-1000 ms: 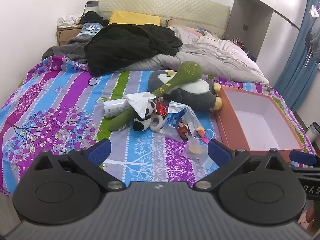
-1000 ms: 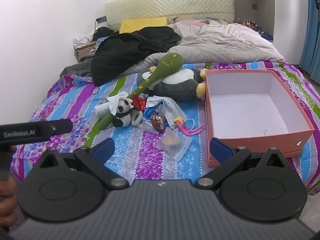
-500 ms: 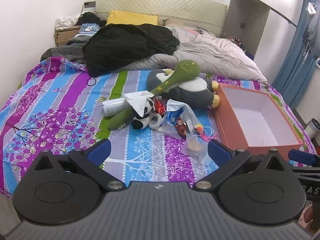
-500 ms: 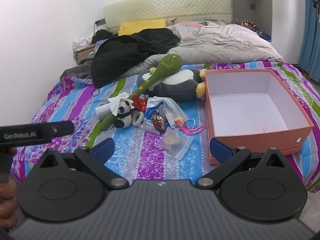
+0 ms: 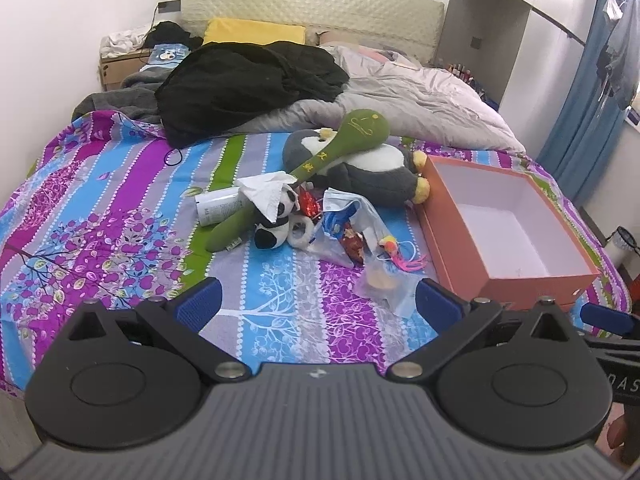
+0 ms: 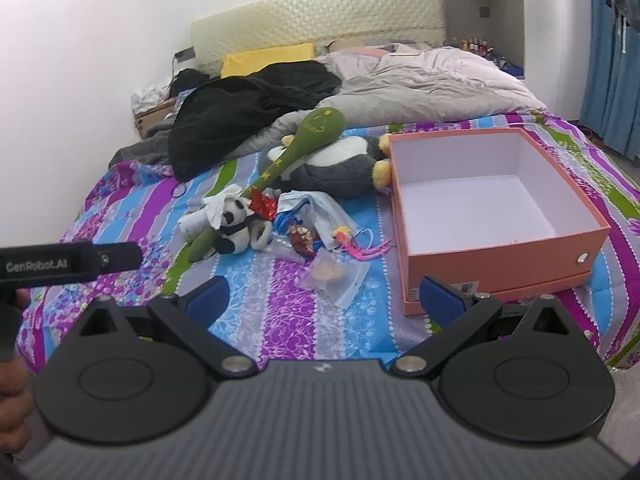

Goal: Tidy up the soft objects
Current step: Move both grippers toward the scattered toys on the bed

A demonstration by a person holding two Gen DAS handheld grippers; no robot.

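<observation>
Left gripper (image 5: 318, 304) and right gripper (image 6: 324, 296): both held over the near edge of the bed (image 5: 100, 208), jaws spread wide, nothing between the blue pads (image 5: 198, 304).

Orange box (image 6: 496, 216): on the right of the striped bedspread, open, white inside, nothing in it.

Soft things, heaped at mid-bed just left of the box:
- Penguin (image 5: 372, 172), grey and white, lying on its side, yellow feet touching the box's far-left corner.
- Green plush (image 5: 320, 160), long, club-shaped, laid slantwise over the penguin, narrow end toward the near left.
- Panda (image 5: 276, 220), small, against the green plush, partly draped by a white tissue (image 5: 266, 192).

Other clutter: white bottle (image 5: 218, 206) on its side left of the panda; red wrapper (image 6: 262, 204); face mask (image 6: 316, 208); clear bags (image 6: 334, 274) nearest the grippers; pink-tasselled trinket (image 6: 360, 240) near the box.

Far end: black clothes (image 5: 248, 84), grey duvet (image 5: 412, 100), yellow pillow (image 5: 254, 32) by the headboard.
</observation>
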